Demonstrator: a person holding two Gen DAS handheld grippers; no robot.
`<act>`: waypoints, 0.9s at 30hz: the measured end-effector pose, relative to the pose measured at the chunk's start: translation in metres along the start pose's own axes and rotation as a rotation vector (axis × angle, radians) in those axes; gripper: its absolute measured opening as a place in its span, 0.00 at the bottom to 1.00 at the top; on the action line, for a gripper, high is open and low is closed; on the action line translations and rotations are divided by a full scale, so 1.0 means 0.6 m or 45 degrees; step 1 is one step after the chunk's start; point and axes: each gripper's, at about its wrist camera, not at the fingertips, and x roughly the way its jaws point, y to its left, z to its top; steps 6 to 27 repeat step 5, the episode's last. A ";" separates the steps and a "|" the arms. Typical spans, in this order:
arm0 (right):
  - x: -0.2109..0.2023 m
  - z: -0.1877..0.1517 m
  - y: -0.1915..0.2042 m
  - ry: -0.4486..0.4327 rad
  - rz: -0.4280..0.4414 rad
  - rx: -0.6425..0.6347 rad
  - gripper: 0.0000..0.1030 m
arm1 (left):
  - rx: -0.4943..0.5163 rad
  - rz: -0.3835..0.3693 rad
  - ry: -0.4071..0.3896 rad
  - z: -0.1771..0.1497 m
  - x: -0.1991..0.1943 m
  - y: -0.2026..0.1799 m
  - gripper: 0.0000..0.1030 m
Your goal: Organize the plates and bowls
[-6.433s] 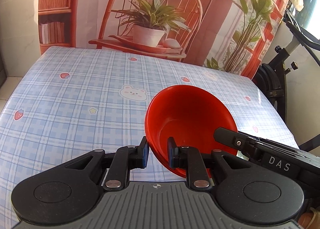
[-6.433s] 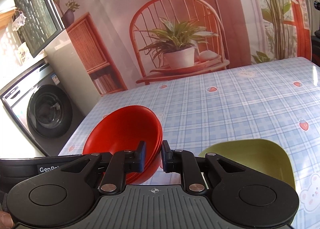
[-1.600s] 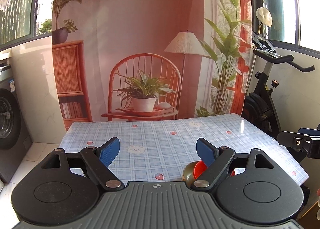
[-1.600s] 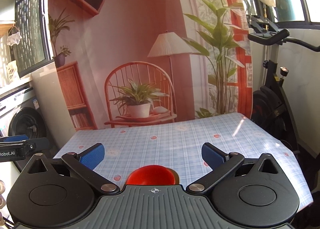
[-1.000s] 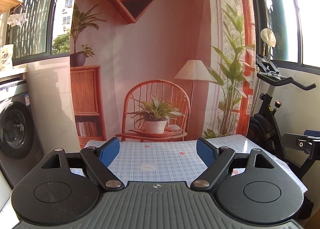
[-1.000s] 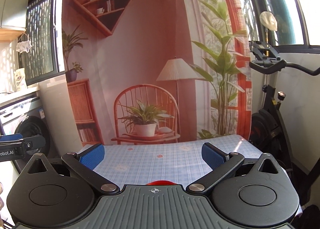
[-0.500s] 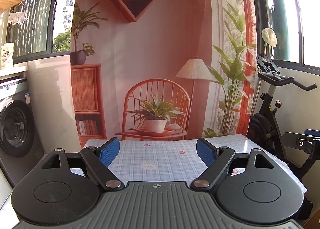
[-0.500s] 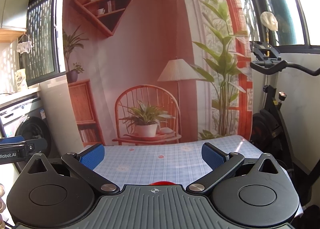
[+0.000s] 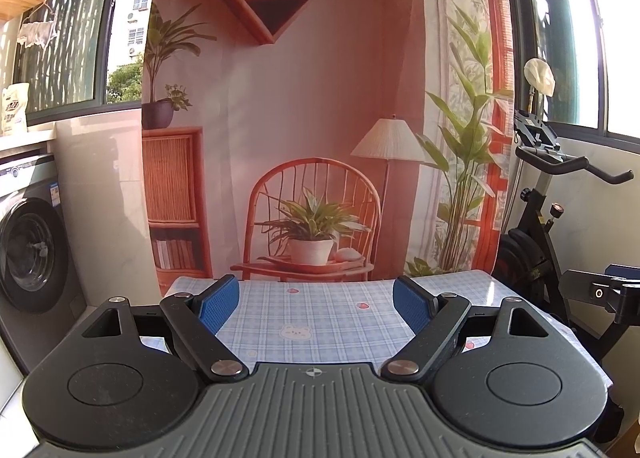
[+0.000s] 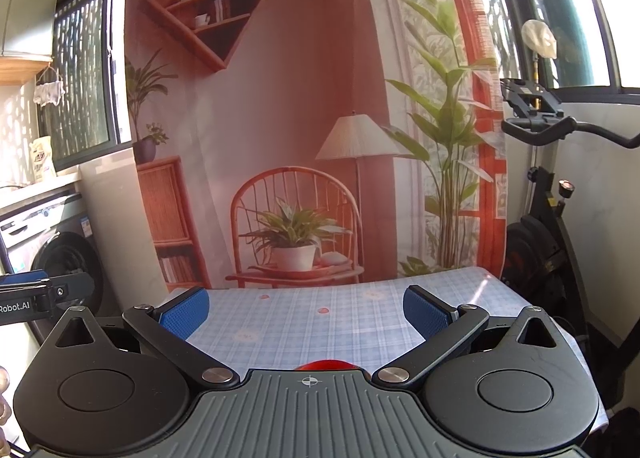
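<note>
Left claw point(image 9: 316, 304): spread wide; nothing is held or touched.
Right claw point(image 10: 306, 312): spread wide; nothing is held.
Red bowl point(image 10: 326, 365): only a sliver is seen, on the counter point(image 10: 320, 330) just past the right claw's body; its facing and long axis cannot be told.

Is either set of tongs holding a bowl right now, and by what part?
Nothing is held. The left tongs and right tongs are both open and empty; a red bowl sits below the right.
</note>
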 end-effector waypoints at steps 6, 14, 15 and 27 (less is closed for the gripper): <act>0.001 0.000 -0.001 0.000 0.001 0.000 1.00 | 0.000 0.002 0.004 0.000 0.001 0.002 0.83; 0.001 0.000 -0.001 0.000 0.001 0.000 1.00 | 0.000 0.002 0.004 0.000 0.001 0.002 0.83; 0.001 0.000 -0.001 0.000 0.001 0.000 1.00 | 0.000 0.002 0.004 0.000 0.001 0.002 0.83; 0.001 0.000 -0.001 0.000 0.001 0.000 1.00 | 0.000 0.002 0.004 0.000 0.001 0.002 0.83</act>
